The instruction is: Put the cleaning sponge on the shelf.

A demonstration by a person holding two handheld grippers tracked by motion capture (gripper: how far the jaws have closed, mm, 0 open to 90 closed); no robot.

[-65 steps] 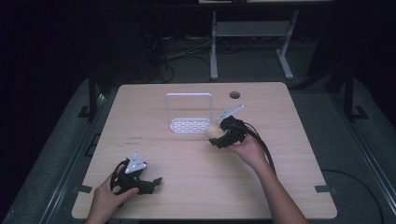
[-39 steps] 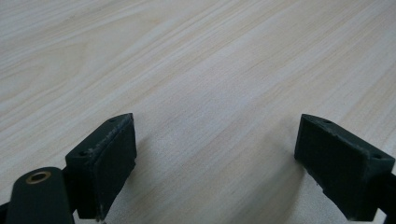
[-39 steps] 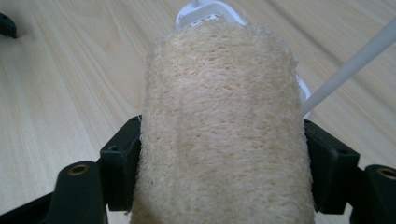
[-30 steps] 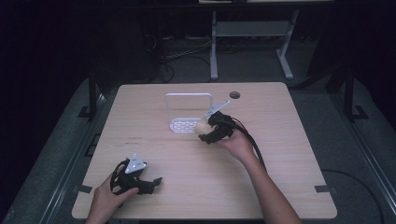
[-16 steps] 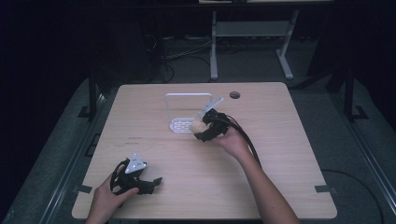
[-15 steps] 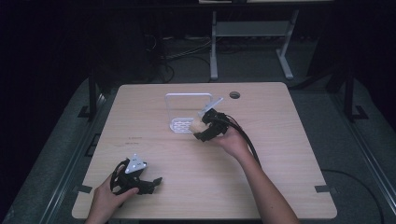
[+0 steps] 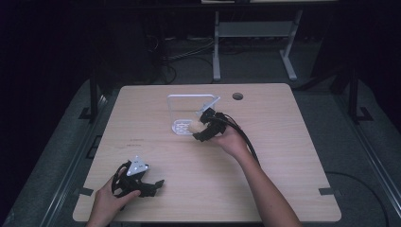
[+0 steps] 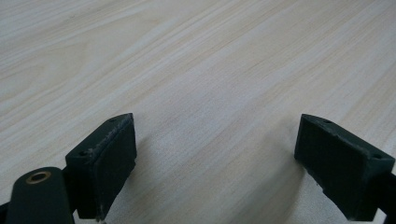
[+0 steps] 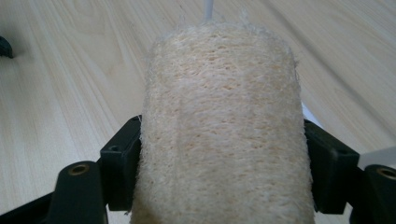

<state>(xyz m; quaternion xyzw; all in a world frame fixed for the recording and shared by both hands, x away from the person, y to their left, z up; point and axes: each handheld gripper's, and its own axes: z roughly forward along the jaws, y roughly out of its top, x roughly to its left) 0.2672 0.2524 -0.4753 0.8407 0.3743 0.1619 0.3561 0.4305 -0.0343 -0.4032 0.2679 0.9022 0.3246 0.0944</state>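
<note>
A pale, fibrous loofah sponge (image 9: 219, 126) sits between the black jaws of my right gripper (image 9: 219, 163), which is shut on it. From above, that gripper (image 7: 201, 130) holds the sponge (image 7: 194, 126) at the front right edge of a clear plastic box (image 7: 187, 106) standing mid-table. Its perforated white floor (image 7: 182, 126) lies just left of the sponge. My left gripper (image 7: 153, 185) rests near the table's front left edge in the person's hand. Its jaws (image 8: 224, 163) stand wide open over bare wood with nothing between them.
The light wooden table (image 7: 293, 156) has a round cable hole (image 7: 238, 96) at the back right. A cable (image 7: 246, 142) trails from the right gripper along the forearm. A metal stand (image 7: 255, 33) sits on the dark floor behind the table.
The right hand has carried the sponge leftward from the table's right of centre to the front edge of the clear box. The left hand has stayed still.
</note>
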